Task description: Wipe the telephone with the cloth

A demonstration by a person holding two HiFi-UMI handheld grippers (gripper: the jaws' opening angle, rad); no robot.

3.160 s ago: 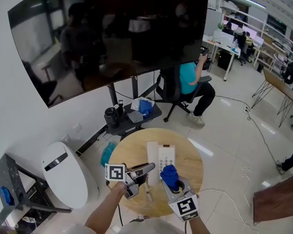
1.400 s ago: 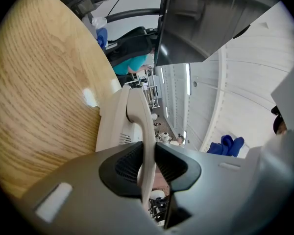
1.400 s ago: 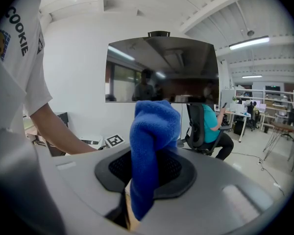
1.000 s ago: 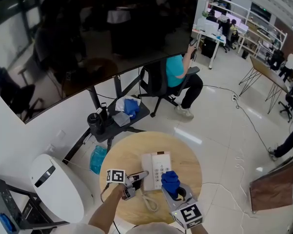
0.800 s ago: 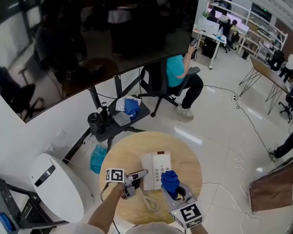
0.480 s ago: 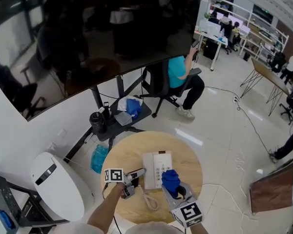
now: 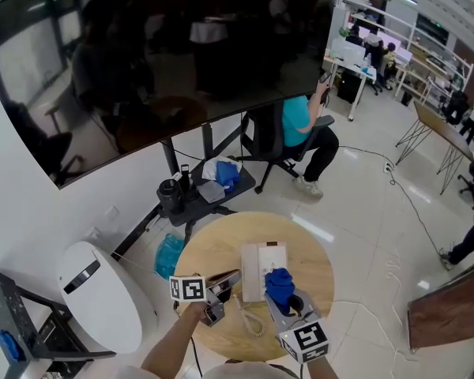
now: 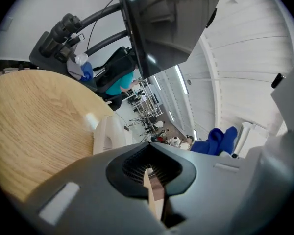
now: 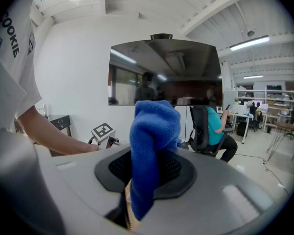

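The white telephone [image 7: 262, 268] lies on the round wooden table [image 7: 213, 251], its coiled cord [image 7: 250, 320] trailing toward me. My right gripper [image 7: 281, 294] is shut on a bunched blue cloth [image 7: 279, 283], which rests over the phone's near right corner. In the right gripper view the cloth [image 9: 154, 141] stands up out of the jaws. My left gripper [image 7: 234, 276] hovers level beside the phone's left edge. Its jaws have just closed and nothing is between them. The left gripper view shows the phone [image 8: 109, 132] and the cloth [image 8: 216, 139] beyond the shut jaws.
A black stand [image 7: 208, 194] with dark bottles and a blue rag is behind the table. A white rounded device [image 7: 103, 294] is at the left and a large dark screen [image 7: 166, 54] hangs above. A person in a teal top sits on a chair [image 7: 299, 133].
My left gripper has risen a little beside the phone and its jaws have come together. The right gripper with the cloth has stayed put. The head view has shifted slightly.
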